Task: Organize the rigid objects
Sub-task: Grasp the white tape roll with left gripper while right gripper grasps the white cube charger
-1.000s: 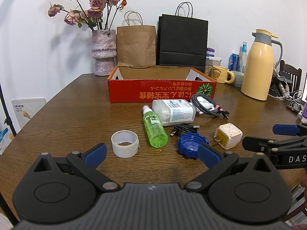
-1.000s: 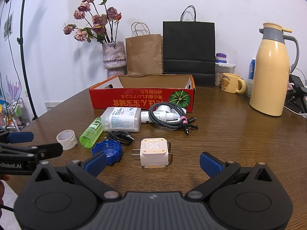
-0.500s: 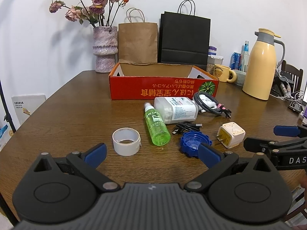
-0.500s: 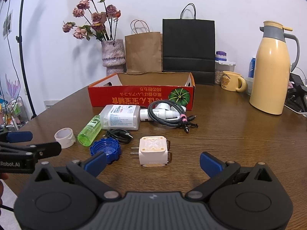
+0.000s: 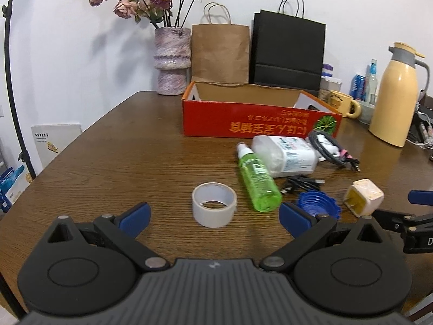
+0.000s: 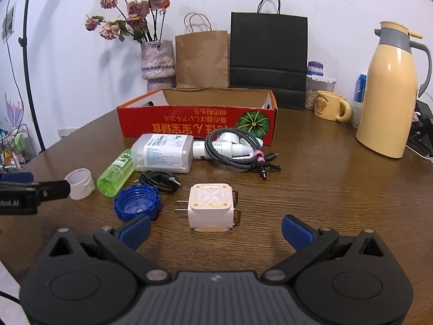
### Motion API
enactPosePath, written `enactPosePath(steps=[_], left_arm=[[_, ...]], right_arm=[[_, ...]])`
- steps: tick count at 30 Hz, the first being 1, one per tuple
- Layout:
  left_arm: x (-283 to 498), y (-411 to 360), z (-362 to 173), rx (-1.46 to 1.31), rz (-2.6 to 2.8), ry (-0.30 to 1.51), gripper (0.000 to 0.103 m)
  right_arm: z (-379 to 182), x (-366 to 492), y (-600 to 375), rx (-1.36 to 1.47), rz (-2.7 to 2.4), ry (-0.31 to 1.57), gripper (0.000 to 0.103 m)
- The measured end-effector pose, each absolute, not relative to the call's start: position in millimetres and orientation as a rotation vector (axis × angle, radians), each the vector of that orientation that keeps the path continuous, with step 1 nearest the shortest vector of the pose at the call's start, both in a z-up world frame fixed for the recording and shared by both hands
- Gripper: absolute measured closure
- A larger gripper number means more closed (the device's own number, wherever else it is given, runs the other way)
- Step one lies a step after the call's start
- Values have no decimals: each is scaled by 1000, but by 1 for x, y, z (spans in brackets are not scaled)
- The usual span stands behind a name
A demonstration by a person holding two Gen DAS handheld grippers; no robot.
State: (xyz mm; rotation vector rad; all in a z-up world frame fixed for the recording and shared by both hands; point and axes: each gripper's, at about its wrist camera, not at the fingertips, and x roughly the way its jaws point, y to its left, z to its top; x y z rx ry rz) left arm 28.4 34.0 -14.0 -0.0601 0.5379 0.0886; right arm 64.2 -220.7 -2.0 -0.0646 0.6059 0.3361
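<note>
My left gripper (image 5: 213, 218) is open and empty, with the white tape roll (image 5: 213, 204) just ahead between its fingers. My right gripper (image 6: 215, 228) is open and empty, with the white plug adapter (image 6: 211, 207) just ahead. A green spray bottle (image 5: 258, 182), a clear labelled bottle (image 6: 163, 153), a blue cap (image 6: 137, 202), a small black cable (image 6: 159, 180) and a coiled braided cable (image 6: 238, 150) lie in front of the open red cardboard box (image 6: 197, 126).
A flower vase (image 5: 171, 61), a brown paper bag (image 5: 219, 51) and a black paper bag (image 5: 288, 54) stand behind the box. A yellow mug (image 6: 328, 105) and a cream thermos jug (image 6: 388, 97) stand at the right. The wooden table (image 5: 121, 157) extends to the left.
My left gripper has swung left and closer to the tape roll. My right gripper has moved slightly forward toward the plug adapter. Both stay open.
</note>
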Motion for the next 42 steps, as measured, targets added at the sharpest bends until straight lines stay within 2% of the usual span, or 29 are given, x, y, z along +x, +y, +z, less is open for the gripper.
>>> enactPosePath(steps=[10, 19, 22, 25, 26, 33, 35, 38, 40, 42], left_arm=[[57, 40, -24, -53, 116, 579, 1], [70, 38, -29, -46, 120, 602, 14], [73, 37, -30, -46, 111, 607, 28], [73, 35, -33, -53, 95, 618, 46], [74, 35, -34, -56, 86, 618, 54], [74, 35, -34, -79, 65, 606, 57], [74, 35, -34, -81, 67, 603, 57], [74, 35, -33, -79, 68, 600, 57], [73, 36, -33, -81, 68, 598, 57], [73, 36, -32, -84, 71, 595, 57]], right_arm=[[-12, 84, -213, -87, 326, 641, 0], [-19, 100, -205, -133, 311, 668, 0], [-20, 103, -202, -146, 308, 673, 0], [-21, 106, -200, -150, 309, 677, 0], [-21, 107, -199, -152, 311, 677, 0], [-22, 112, -194, -159, 322, 677, 2], [-23, 113, -193, -164, 323, 680, 4], [-23, 113, -191, -163, 328, 679, 13], [-23, 113, -192, -153, 335, 675, 24], [-22, 113, -193, -135, 354, 678, 31]])
